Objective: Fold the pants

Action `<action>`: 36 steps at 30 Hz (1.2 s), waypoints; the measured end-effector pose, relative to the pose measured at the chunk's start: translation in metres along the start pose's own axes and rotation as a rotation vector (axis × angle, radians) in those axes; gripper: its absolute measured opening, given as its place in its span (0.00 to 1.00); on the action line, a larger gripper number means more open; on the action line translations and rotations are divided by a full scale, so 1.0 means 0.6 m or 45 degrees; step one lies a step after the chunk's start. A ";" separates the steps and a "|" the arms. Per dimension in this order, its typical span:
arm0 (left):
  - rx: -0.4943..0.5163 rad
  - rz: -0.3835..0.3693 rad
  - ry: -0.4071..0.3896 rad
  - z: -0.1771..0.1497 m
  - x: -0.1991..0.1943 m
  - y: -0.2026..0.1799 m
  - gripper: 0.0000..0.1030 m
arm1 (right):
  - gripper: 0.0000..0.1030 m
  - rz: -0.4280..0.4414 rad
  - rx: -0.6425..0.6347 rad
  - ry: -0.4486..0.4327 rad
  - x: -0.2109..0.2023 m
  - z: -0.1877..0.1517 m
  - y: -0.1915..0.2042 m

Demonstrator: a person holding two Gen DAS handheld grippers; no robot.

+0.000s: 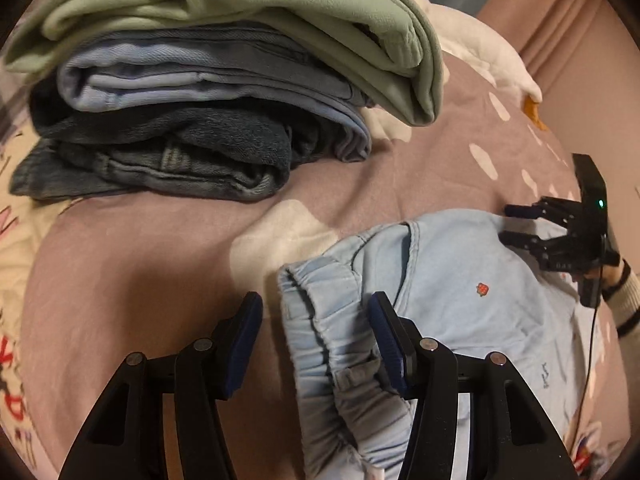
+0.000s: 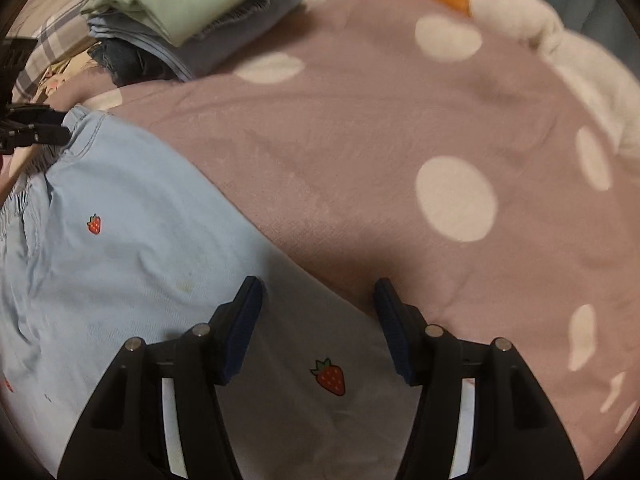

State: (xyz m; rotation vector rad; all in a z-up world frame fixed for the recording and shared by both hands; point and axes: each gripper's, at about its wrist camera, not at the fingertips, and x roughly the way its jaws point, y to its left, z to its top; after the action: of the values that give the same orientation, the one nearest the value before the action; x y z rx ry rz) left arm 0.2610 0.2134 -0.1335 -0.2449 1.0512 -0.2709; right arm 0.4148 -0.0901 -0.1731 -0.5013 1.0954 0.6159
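A stack of folded green, pale-blue and dark denim garments (image 1: 192,92) sits at far left on the mauve white-spotted blanket (image 2: 360,140); the left gripper (image 1: 316,332) hangs spread astride the elastic waistband of the light-blue strawberry-print pants (image 1: 460,280) lying flat on the blanket; the right gripper (image 2: 318,312), also spread, hovers over their edge.

left claw (image 1: 316,312) spread wide, straddling elastic waistband of light-blue pants (image 1: 460,280) | right claw (image 1: 516,224) parted at far pants edge | stacked folded garments (image 1: 200,92) behind, on bed (image 1: 160,248)
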 end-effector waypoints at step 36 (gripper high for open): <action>0.058 0.148 -0.295 -0.301 -0.211 -0.074 0.16 | 0.07 -0.069 -0.037 -0.183 -0.236 -0.333 0.315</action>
State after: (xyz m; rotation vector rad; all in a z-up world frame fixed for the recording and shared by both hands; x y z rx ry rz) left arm 0.0384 0.2014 -0.1012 -0.1685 0.8260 -0.1571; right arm 0.1092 -0.1120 -0.1317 -0.5024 0.9352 0.6112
